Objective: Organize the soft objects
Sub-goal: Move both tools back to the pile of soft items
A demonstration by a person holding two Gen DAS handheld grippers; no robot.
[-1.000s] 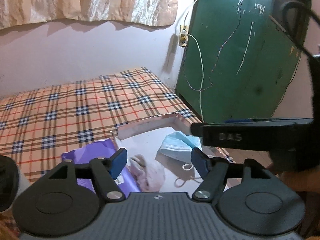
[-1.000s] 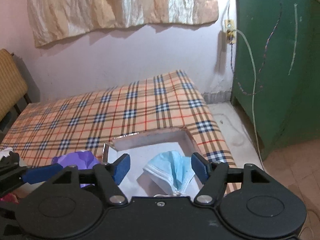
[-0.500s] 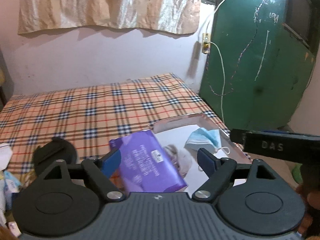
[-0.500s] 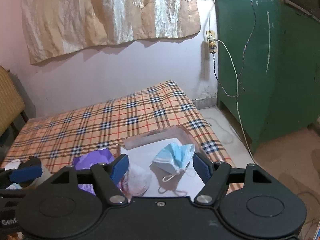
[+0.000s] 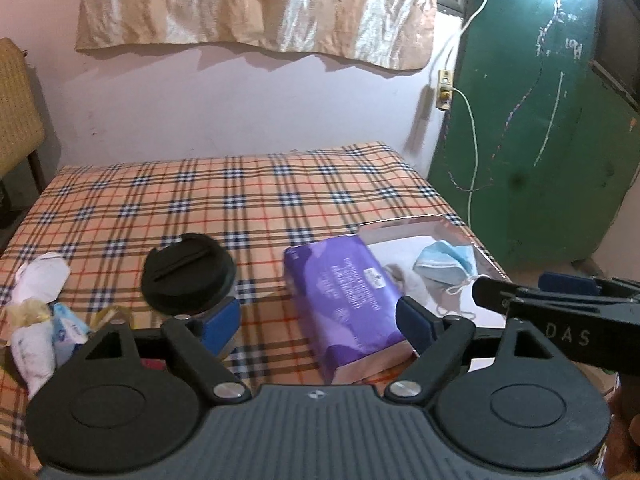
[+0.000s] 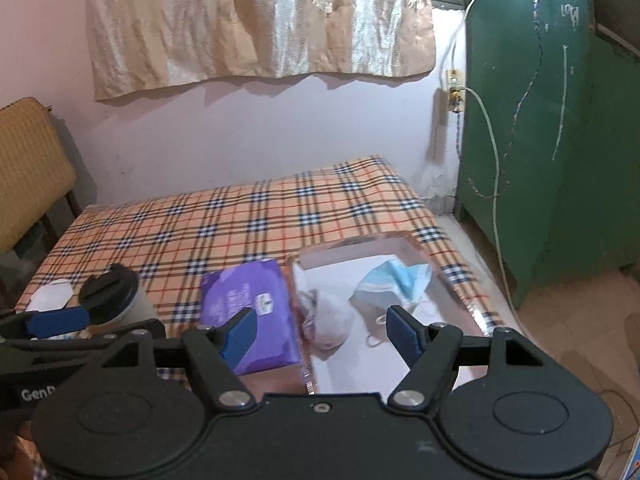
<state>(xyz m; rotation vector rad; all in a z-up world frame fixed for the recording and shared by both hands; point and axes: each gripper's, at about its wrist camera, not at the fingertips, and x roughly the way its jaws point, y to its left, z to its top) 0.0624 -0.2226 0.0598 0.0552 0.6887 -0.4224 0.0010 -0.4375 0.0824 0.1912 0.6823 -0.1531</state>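
A clear tray point(image 5: 486, 258) point(image 6: 448, 280) lies on the plaid bed's right edge. In it are a blue face mask point(image 5: 444, 266) point(image 6: 394, 282) and a pale pink soft item point(image 6: 330, 320). A purple soft pack point(image 5: 346, 300) point(image 6: 250, 312) leans at the tray's left wall. My left gripper point(image 5: 318, 322) is open and empty, above and before the pack. My right gripper point(image 6: 318, 330) is open and empty, above the tray's near part. Each gripper shows in the other's view, the right one point(image 5: 560, 292) and the left one point(image 6: 56, 320).
A black-lidded cup point(image 5: 188, 276) point(image 6: 110, 292) stands left of the pack. White and blue soft items point(image 5: 38, 320) lie at the bed's left near corner. A green cabinet point(image 5: 532, 120) with a hanging cord stands right. A woven chair point(image 6: 28, 168) is far left.
Both grippers have pulled back and up from the tray. More of the bed, the black-lidded cup and the left-side items have come into view.
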